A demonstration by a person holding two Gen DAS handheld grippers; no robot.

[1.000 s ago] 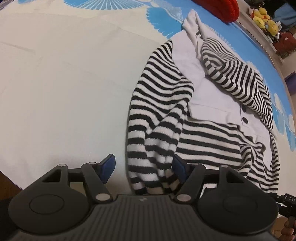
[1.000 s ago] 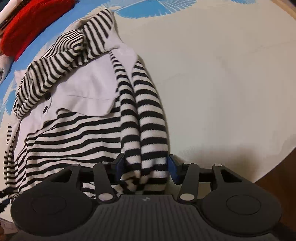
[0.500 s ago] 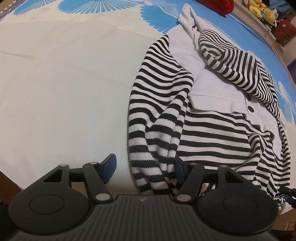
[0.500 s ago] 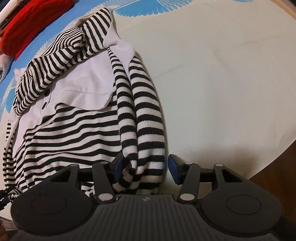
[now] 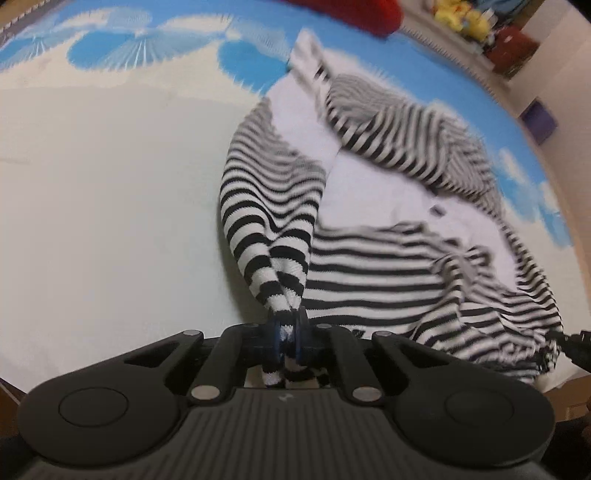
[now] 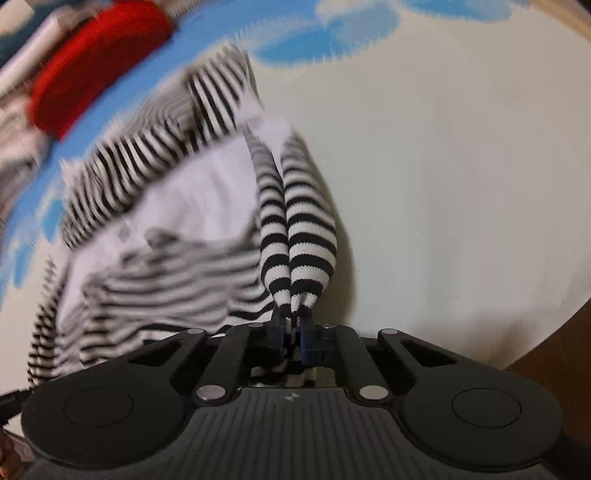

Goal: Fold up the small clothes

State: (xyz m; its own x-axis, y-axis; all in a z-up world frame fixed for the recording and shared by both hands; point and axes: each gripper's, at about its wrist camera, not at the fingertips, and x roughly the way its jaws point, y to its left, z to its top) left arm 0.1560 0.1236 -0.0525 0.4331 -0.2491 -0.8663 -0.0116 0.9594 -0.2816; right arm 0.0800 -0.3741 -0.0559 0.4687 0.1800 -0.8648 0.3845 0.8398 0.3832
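A cream sheet (image 5: 103, 206) printed with blue fan shapes covered the bed, and the striped top (image 5: 388, 266) lay spread across its right part in the left wrist view and its left part in the right wrist view. The top was black and white, with a plain white panel (image 5: 376, 192) on its chest bearing a dark button (image 5: 437, 210), and a striped fold lay bunched over the upper part. A red cloth (image 6: 96, 70) sat beyond the top near the far edge, and yellow soft toys (image 5: 460, 18) stood off the bed in the corner.

The left sleeve (image 5: 273, 221) ran down from the shoulder and narrowed into the left gripper (image 5: 287, 338), whose jaws had just been closing and were clenched on the cuff, with the striped knit pinched between the blue pads. The right sleeve (image 6: 295, 229), folded into two ridges, ran into the right gripper (image 6: 291, 334), whose jaws had likewise just been closing and were clamped tight on that cuff. Both sleeves were drawn taut and raised off the sheet near the grippers.
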